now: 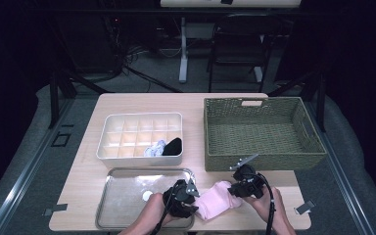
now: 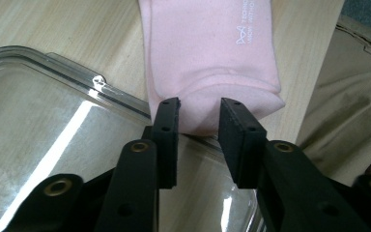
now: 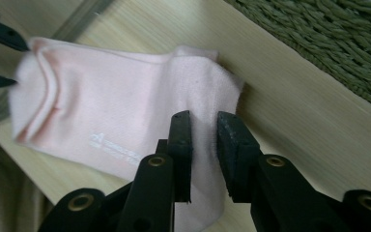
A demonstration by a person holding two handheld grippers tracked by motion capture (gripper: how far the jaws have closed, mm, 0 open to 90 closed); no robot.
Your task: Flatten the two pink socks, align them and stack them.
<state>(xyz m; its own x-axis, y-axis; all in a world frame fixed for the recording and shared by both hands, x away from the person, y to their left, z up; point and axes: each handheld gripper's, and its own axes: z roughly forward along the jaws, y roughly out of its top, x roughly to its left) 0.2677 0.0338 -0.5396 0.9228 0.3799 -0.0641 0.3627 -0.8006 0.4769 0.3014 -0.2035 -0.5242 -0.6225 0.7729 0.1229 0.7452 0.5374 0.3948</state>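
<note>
A pink sock (image 1: 214, 203) lies flat on the wooden table near its front edge, between my two grippers. My left gripper (image 1: 194, 205) comes in from the left over the corner of a clear tray (image 1: 122, 196). Its jaws pinch the sock's folded cuff end (image 2: 198, 118), so my left gripper (image 2: 199, 104) is shut on it. My right gripper (image 1: 231, 192) grips the opposite end. In the right gripper view the pink sock (image 3: 106, 111) bunches up between the pads of my right gripper (image 3: 203, 118).
A white divided box (image 1: 139, 116) behind the tray holds a black sock (image 1: 172, 146) and a white-and-blue one (image 1: 154, 149). A green woven basket (image 1: 262, 129) stands at the back right. A small white disc (image 1: 147, 196) lies in the tray.
</note>
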